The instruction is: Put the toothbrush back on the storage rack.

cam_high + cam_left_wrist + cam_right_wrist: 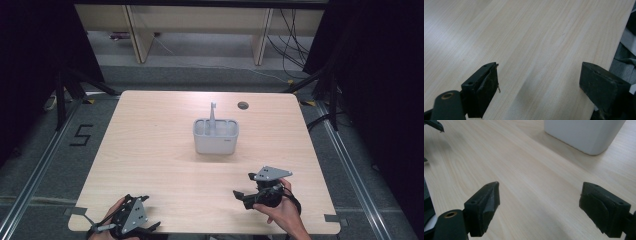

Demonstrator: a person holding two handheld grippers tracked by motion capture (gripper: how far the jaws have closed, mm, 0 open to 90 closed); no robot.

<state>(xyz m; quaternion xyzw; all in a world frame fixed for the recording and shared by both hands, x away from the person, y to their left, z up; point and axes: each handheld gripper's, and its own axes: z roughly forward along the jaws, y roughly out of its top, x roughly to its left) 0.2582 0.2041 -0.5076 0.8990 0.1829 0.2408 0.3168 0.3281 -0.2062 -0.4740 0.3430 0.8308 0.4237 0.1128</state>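
A pale grey caddy (215, 142) with compartments stands in the middle of the wooden table (150, 150). A grey handle (212, 112) sticks upright out of its back. My left gripper (149, 212) rests at the table's front left corner, held by a hand; its jaws stand wide open over bare wood (539, 77). My right gripper (243, 184) sits at the front right, pointing left, also open and holding nothing (539, 195). The caddy's lower corner (584, 135) appears ahead and to the right of its jaws, a short way off.
A round cable hole (243, 105) lies behind the caddy near the far edge. The table's front edge runs just right of the left gripper's jaws (616, 52). Wooden furniture legs (140, 35) and cables (295, 45) are on the floor beyond.
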